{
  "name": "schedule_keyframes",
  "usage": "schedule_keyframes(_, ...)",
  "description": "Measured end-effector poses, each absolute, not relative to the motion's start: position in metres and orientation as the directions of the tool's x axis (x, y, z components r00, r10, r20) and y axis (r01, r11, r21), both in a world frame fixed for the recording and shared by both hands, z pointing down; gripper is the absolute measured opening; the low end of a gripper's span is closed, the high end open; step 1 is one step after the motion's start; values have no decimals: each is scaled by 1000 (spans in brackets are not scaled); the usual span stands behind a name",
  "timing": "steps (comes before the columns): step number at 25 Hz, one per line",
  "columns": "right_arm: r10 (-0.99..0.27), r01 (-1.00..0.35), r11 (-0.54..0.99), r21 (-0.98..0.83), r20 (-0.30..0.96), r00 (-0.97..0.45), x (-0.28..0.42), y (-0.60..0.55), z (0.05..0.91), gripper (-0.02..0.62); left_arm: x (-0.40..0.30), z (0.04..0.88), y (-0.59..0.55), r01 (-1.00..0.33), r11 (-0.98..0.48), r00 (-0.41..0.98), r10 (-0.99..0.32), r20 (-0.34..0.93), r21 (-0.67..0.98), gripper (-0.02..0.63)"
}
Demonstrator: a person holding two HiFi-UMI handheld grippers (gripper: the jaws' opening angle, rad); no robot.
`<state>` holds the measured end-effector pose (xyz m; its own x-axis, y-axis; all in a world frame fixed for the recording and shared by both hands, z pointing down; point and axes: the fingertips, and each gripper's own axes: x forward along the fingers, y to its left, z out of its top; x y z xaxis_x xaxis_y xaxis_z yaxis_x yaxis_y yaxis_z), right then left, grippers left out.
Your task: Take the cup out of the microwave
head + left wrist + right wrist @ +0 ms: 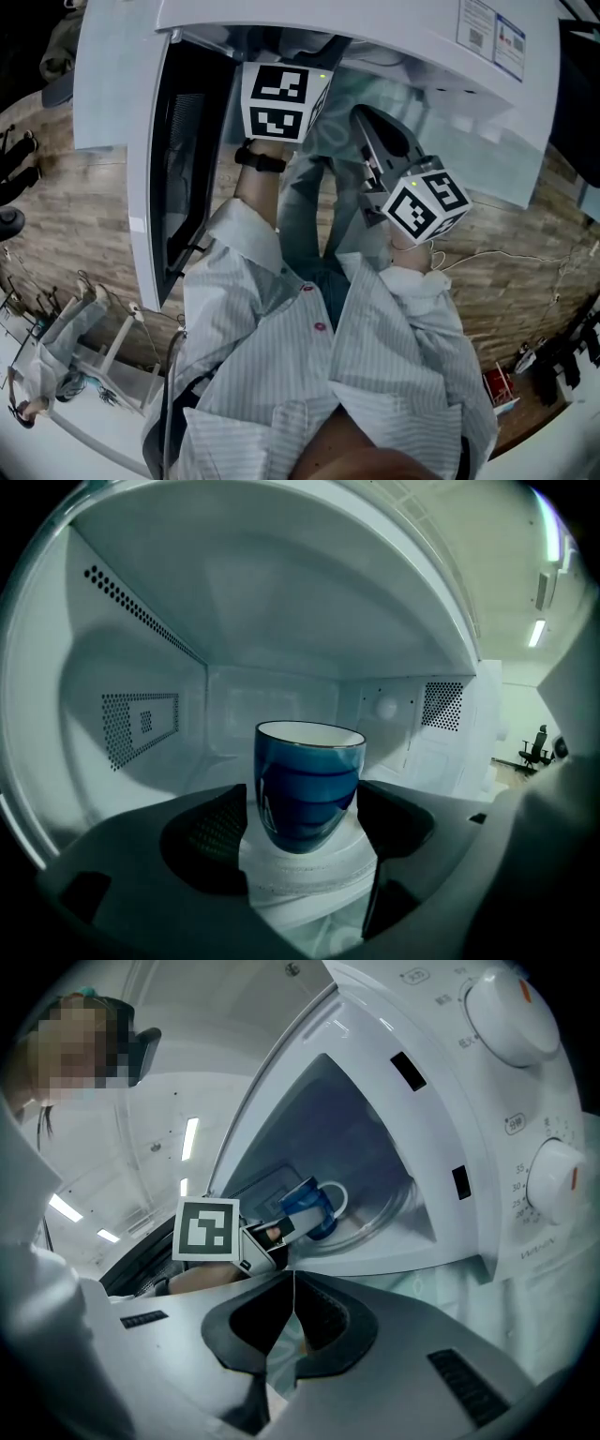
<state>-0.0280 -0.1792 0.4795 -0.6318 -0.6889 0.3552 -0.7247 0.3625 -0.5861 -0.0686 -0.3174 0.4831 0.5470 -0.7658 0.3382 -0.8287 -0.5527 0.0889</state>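
Two handheld grippers were in front of an open white microwave [487, 1101], held by a person in a pale striped shirt [375, 375] above a wood-patterned floor [525, 272]. Its dark-windowed door [183, 169] was swung out to the left in the head view. The left gripper [306, 810] reached into the oven cavity with its jaws spread wide, released and clamping nothing. Between those jaws stood the blue cup [309, 780], upright, with a white inside, resting on the glass turntable [309, 883] near the middle of the oven floor; the dark pads sat just beside its sides, not pressing on it. In the right gripper view the cup's handle [335, 1199] showed. The right gripper [292, 1302] waited outside, below the oven opening, with its jaws clenched together and nothing between them. Two round dials [502, 1007] [558, 1180] sat on the control panel right of the opening.
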Motion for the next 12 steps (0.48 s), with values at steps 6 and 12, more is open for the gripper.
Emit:
schedule_keyframes(6,-689,-726,345,-595,365,-627,-26,-180,484,34,-59,484,-324,-815,-575,562,-753,342,74,360)
schedule_keyframes(12,-691,-728,337,-597,369,-622,-23,-182,486,34,-58,484,-328,-814,-577,565,-756,331,69,360)
